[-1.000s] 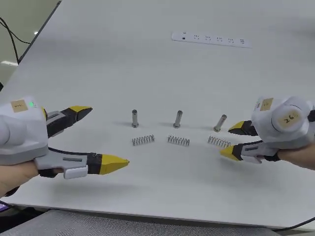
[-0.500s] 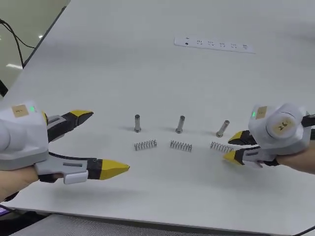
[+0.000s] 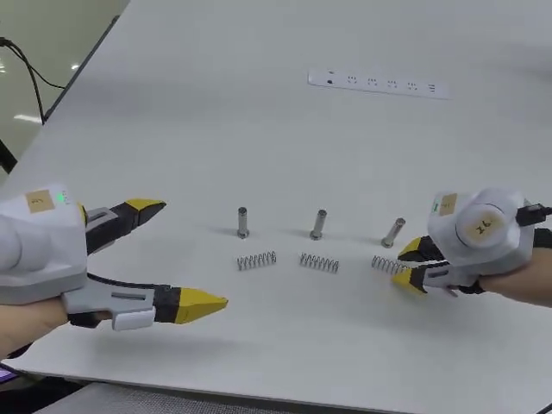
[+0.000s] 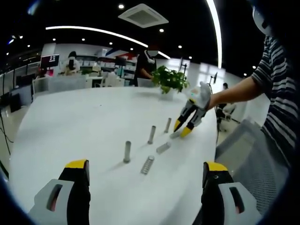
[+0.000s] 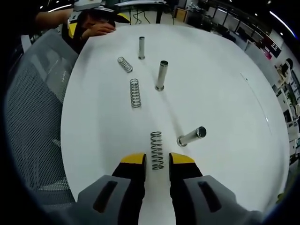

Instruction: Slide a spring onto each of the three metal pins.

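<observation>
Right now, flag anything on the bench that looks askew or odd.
Nothing stands out. The left pin, middle pin and right pin stand in a row, with the left spring, middle spring and right spring lying flat before them. The right pin's slant is probably camera perspective.

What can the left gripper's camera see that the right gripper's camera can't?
Left gripper view: a ceiling air vent, a person's striped sleeve, and the left gripper with its jaws wide apart.

Right gripper view: a mesh chair beside the table, and the right gripper with its jaws close on either side of the nearest spring.

Both: the white table, all three pins, and all three springs lying loose.
</observation>
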